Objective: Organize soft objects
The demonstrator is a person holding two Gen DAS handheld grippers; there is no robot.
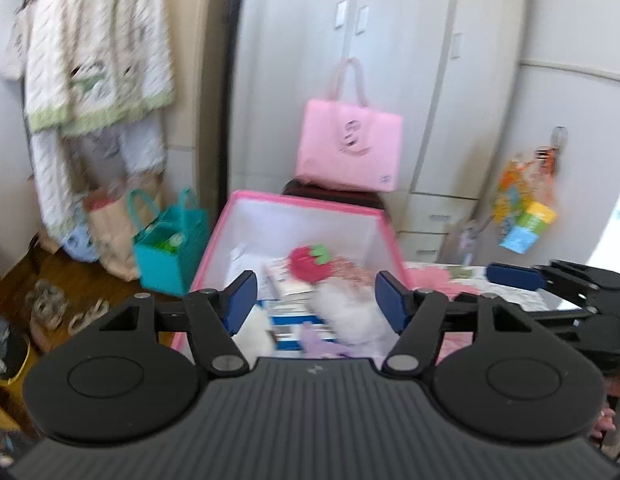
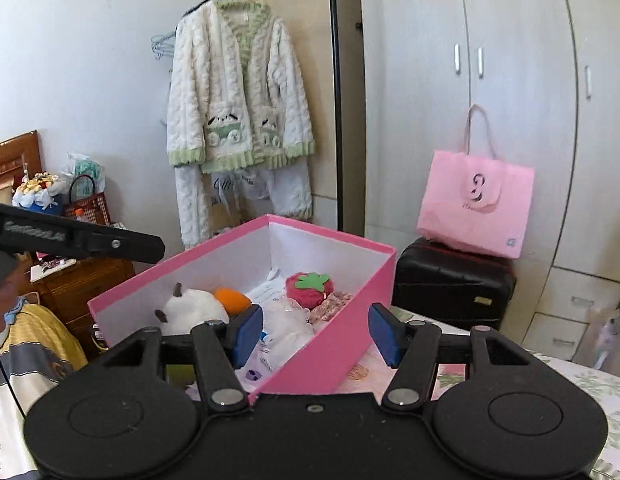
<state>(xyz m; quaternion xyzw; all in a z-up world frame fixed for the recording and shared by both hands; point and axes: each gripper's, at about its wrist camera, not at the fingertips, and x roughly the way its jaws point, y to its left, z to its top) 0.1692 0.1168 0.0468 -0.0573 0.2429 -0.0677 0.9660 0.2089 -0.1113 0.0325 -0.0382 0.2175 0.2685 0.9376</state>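
A pink box (image 1: pixel 302 204) (image 2: pixel 349 332) with a white inside holds soft things: a red strawberry plush (image 1: pixel 308 264) (image 2: pixel 308 288), a white plush with an orange part (image 2: pixel 192 312), a white fluffy item (image 1: pixel 345 316) (image 2: pixel 286 316) and papers. My left gripper (image 1: pixel 315 300) is open and empty above the box's near side. My right gripper (image 2: pixel 315 334) is open and empty, just in front of the box's near corner. The right gripper's fingers (image 1: pixel 509 274) show at the right of the left wrist view. The left gripper's body (image 2: pixel 70 240) shows at the left of the right wrist view.
A pink tote bag (image 1: pixel 349 148) (image 2: pixel 475 208) sits on a black suitcase (image 2: pixel 453 284) by the white wardrobe (image 2: pixel 509 80). A fluffy white-green jacket (image 2: pixel 238 92) hangs on a rail. A teal bag (image 1: pixel 170 248) stands on the floor. A floral cloth (image 2: pixel 569 396) lies under the box.
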